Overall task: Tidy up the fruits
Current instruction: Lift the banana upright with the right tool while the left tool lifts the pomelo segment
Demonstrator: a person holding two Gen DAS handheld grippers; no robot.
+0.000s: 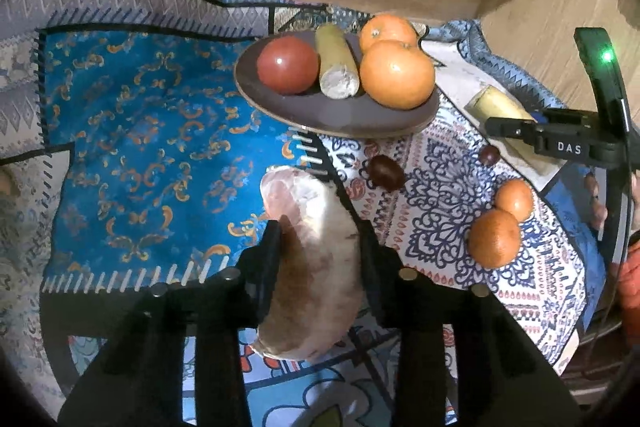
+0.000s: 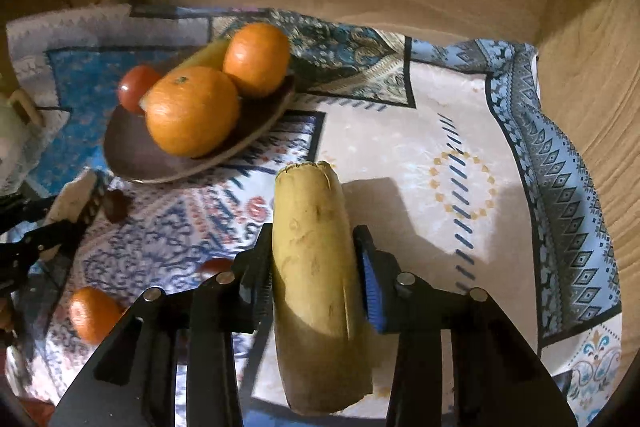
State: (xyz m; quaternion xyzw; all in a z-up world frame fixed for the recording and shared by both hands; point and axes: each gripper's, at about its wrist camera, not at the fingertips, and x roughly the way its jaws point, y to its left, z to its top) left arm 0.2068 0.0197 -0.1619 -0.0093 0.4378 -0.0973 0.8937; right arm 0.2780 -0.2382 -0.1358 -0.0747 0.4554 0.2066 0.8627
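The left gripper (image 1: 320,231) was clamped on a pale, pinkish root (image 1: 312,267), low in the frame's centre, above the patterned cloth (image 1: 140,131). The right gripper (image 2: 314,255) gripped a yellowish cut stalk piece (image 2: 316,267) between its fingers, lower centre of its view. Beyond, in the upper middle of the left view, a dark plate (image 1: 340,115) held a tomato (image 1: 287,65), another stalk piece (image 1: 336,63) and two oranges (image 1: 396,73). Two smaller oranges (image 1: 496,237) and a chestnut (image 1: 386,171) lay on the cloth at right.
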